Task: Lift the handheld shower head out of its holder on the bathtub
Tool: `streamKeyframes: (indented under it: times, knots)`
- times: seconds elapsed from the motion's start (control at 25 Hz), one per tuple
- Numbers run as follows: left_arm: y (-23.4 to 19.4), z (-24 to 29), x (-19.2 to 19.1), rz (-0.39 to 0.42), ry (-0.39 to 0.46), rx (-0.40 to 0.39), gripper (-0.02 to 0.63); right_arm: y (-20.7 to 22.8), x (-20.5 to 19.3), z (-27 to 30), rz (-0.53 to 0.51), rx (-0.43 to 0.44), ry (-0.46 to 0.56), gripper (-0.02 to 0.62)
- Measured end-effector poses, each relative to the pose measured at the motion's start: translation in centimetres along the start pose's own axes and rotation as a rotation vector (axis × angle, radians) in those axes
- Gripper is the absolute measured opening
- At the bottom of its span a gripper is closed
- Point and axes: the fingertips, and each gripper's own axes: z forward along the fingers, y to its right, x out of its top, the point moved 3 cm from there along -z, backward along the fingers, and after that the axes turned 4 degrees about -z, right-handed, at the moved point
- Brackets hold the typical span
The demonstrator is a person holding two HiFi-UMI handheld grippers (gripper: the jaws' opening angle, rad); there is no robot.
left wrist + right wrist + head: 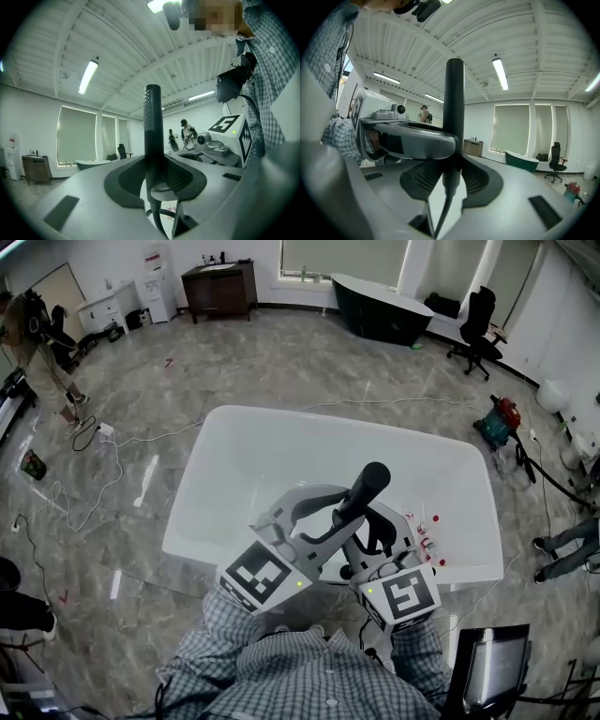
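Head view, bathtub [199, 486], marbled floor [281, 362], left hand-held gripper [326, 517] and right hand-held gripper [368, 538] grasping showerhead [369, 482]

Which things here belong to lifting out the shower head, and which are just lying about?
Job: handheld shower head, its hose, white bathtub, left gripper and right gripper, both clamped on the handle.
Lying about: dark green bathtub, office chair, vacuum cleaner, floor cables, water dispenser.

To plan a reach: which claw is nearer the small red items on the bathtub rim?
Right. The right claw is beside the red items; the left claw is beyond the shower head.
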Motion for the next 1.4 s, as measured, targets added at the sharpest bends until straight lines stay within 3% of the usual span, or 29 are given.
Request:
streamKeyframes:
  times: [0.76,1.4]
  knots:
    - [0.7,-1.1,2.7,0.084,0.039,0.001,0.127,-0.5,2.7,-0.9,-0.047,0.002,0.091,0.129]
    - [0.7,-0.9,2.7,0.086,0.043,0.006,0.127,-0.3,2.6,-0.9,-0.049,0.008,0.099,0.129]
